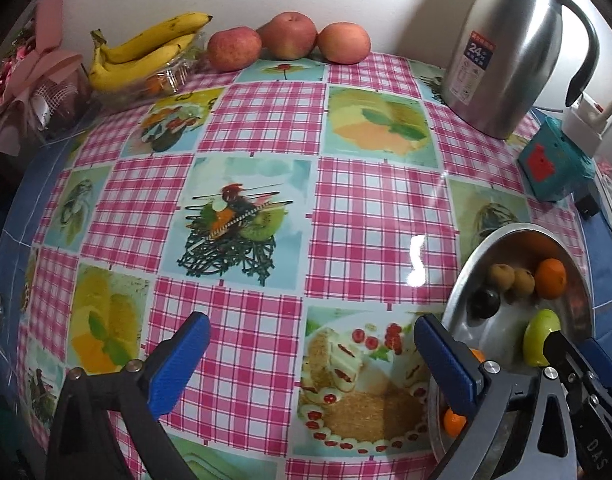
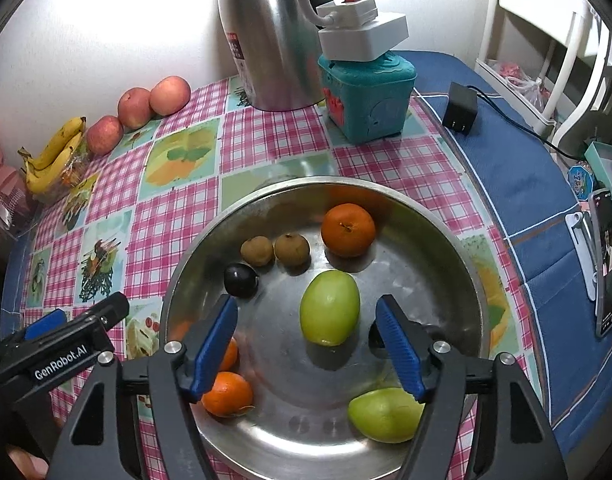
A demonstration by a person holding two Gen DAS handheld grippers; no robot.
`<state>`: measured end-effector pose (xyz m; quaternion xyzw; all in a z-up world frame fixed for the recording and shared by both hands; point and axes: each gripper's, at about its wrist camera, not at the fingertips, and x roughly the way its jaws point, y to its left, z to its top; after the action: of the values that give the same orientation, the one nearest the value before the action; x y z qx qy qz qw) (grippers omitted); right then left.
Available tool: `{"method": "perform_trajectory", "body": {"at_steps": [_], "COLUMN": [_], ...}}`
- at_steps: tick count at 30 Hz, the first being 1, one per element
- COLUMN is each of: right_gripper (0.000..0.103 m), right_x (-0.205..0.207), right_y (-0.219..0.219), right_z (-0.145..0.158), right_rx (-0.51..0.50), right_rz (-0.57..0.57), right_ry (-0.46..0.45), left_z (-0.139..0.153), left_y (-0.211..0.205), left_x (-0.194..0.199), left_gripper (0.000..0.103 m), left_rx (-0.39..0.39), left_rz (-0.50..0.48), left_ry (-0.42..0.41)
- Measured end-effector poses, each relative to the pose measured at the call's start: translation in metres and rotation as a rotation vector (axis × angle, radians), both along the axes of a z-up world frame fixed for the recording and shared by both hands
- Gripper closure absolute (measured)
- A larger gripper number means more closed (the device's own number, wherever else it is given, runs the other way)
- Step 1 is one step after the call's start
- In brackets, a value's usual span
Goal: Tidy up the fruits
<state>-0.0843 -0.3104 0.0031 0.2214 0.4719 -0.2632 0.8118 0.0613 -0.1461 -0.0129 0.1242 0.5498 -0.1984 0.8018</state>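
Note:
A steel bowl [image 2: 406, 280] holds an orange [image 2: 348, 230], two small brown fruits [image 2: 257, 251], a dark plum [image 2: 241, 280], two green fruits [image 2: 330, 312] and two more oranges [image 2: 228, 394]. My right gripper [image 2: 306, 304] hangs open over the bowl; one green fruit lies between its blue fingers, clear of both pads. To the left of the bowl [image 1: 506, 232], my left gripper [image 1: 310, 324] is wide open above the tablecloth with nothing in it. Three apples [image 1: 289, 34] and a bunch of bananas [image 1: 146, 52] lie along the back wall.
A steel jug [image 1: 518, 48] stands at the back right, with a teal box [image 2: 366, 96] carrying a white power strip [image 2: 362, 32] beside it. A black adapter [image 2: 460, 110] and a phone [image 2: 606, 264] lie on the blue cloth to the right. A pink wrapped bundle [image 1: 34, 80] sits at the far left.

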Motion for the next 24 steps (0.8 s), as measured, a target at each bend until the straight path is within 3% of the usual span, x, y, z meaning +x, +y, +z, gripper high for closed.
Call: {"method": "perform_trajectory", "body": {"at_steps": [3,7,9,14,20,24], "right_gripper": [0.018,0.013,0.005,0.005,0.005,0.005], "right_x": [0.001,0.0,0.001,0.004,0.004,0.003], "right_y": [0.001,0.004,0.004,0.009,0.016,0.019], "right_z": [-0.001,0.001,0.001,0.003,0.004,0.004], "right_rx": [-0.015,-0.05,-0.049,-0.048,-0.059,-0.06], "right_rz": [0.004,0.018,0.021,0.041,0.061,0.065], "right_ry": [0.006,-0.01,-0.015,-0.025,-0.013,-0.008], "left_z": [0.0,-0.001,0.0,0.003,0.005,0.006], "left_y": [0.0,0.001,0.002,0.0,0.004,0.003], "left_x": [0.0,0.001,0.001,-0.004,-0.006,-0.013], "left_gripper": [0.0,0.0,0.0,0.0,0.0,0.0], "left_rx": [0.017,0.042,0.033,0.091,0.082,0.131], "left_rz": [0.005,0.002,0.001,-0.025,-0.036,-0.043], "left_ry": [-0.024,-0.048,-0.055,-0.143,-0.158,-0.19]}}
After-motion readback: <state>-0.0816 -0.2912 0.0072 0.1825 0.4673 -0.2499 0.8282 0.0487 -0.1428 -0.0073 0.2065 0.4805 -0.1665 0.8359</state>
